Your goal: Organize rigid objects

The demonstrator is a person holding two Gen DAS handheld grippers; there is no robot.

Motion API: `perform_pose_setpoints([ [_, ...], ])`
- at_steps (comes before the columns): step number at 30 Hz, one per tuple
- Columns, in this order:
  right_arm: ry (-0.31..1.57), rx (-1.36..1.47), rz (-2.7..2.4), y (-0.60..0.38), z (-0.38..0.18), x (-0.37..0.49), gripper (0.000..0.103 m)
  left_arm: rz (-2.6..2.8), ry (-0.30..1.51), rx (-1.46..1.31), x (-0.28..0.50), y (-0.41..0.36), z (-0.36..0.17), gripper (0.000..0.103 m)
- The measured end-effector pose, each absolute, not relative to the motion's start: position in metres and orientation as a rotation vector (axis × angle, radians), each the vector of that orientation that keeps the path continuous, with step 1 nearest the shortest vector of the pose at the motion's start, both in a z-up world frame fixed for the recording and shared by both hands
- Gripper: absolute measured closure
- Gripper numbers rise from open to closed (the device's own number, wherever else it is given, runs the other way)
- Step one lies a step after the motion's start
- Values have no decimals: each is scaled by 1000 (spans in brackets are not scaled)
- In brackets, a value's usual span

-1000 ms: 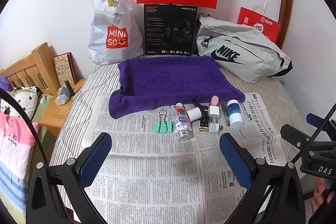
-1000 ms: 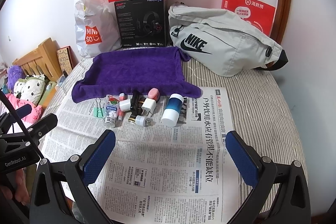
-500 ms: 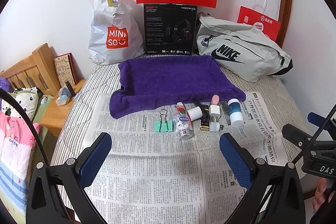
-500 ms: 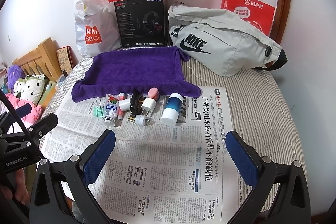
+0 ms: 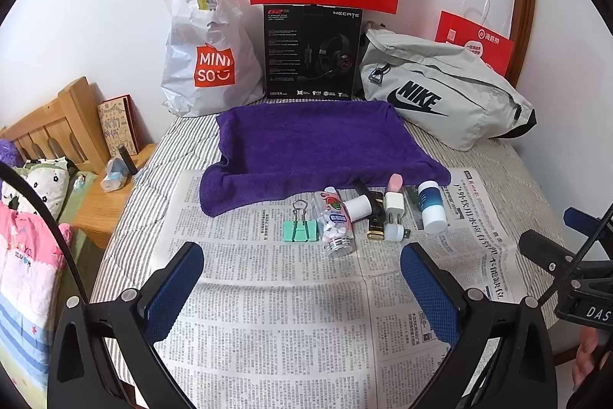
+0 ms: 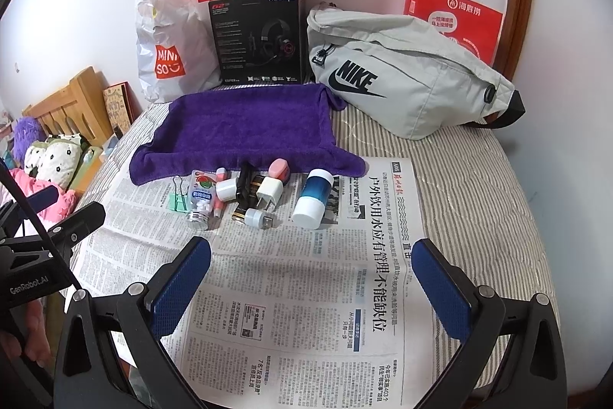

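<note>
Both your left gripper [image 5: 302,278] and right gripper [image 6: 312,273] hang empty, jaws apart. The bottle [image 6: 311,198] on the newspaper [image 6: 291,294] is light, smooth plastic; grasp its middle.

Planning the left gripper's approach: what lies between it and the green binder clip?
Only bare newspaper between the open left gripper and the binder clip, in the left wrist view.

clip [image 5: 300,230]: mint green, flat on newspaper [image 5: 291,313]
pill bottle [image 5: 336,223]: clear, lying beside clip
blue-white bottle [image 5: 431,206]: lying, row's right end
</note>
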State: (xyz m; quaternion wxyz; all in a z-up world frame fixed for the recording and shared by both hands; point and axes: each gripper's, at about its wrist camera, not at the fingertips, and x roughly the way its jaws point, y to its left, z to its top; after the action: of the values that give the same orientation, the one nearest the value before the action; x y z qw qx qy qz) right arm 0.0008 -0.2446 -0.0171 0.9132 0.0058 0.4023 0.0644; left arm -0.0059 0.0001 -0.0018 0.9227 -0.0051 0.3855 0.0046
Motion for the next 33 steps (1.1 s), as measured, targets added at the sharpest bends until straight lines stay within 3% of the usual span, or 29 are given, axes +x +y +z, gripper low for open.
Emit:
perform_pose_setpoints([
  [17,871,53,179,-256,-53,36,0,61,880,-7,58,37,-64,0],
  [33,983,48,204,-250,-101,73,0,-3,982,46,111,21,-129,3],
])
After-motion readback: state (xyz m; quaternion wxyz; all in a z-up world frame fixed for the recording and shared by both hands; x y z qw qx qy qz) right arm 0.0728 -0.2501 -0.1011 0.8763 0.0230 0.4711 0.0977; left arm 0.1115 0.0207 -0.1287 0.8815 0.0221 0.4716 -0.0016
